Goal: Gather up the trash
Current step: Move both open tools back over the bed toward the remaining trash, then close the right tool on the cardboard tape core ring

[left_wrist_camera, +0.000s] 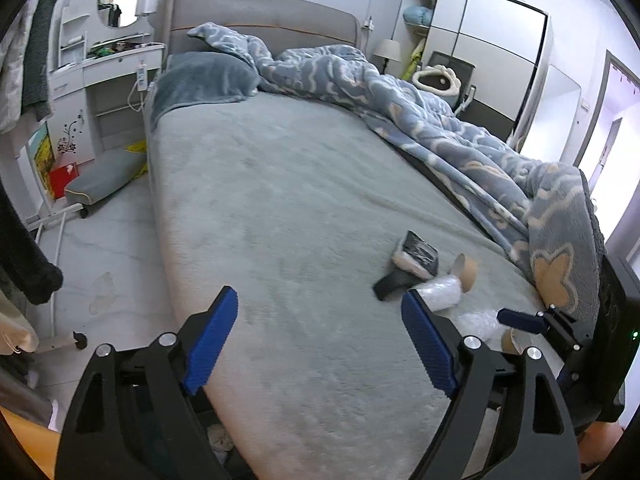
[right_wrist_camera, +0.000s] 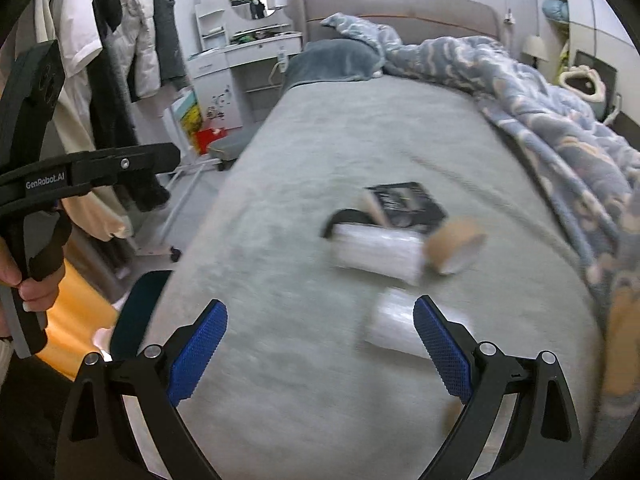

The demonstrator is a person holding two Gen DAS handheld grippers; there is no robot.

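Trash lies on the grey bed (left_wrist_camera: 280,208) near its foot: a black packet (left_wrist_camera: 418,254), a clear plastic roll (left_wrist_camera: 438,294) with a cardboard core (left_wrist_camera: 466,272), and a second plastic roll (left_wrist_camera: 480,322). In the right wrist view these are the black packet (right_wrist_camera: 408,206), a white plastic roll (right_wrist_camera: 376,252), a brown tape roll (right_wrist_camera: 456,250) and a nearer plastic roll (right_wrist_camera: 394,326). My left gripper (left_wrist_camera: 320,340) is open and empty, left of the trash. My right gripper (right_wrist_camera: 320,354) is open and empty, just short of the nearer roll. The image is motion-blurred.
A crumpled blue patterned duvet (left_wrist_camera: 460,120) runs along the bed's right side. A white dresser (left_wrist_camera: 108,68) with a mirror, a grey stool (left_wrist_camera: 106,178) and a clothes rack (right_wrist_camera: 120,60) stand on the left floor. A wardrobe (left_wrist_camera: 488,56) stands at the back right.
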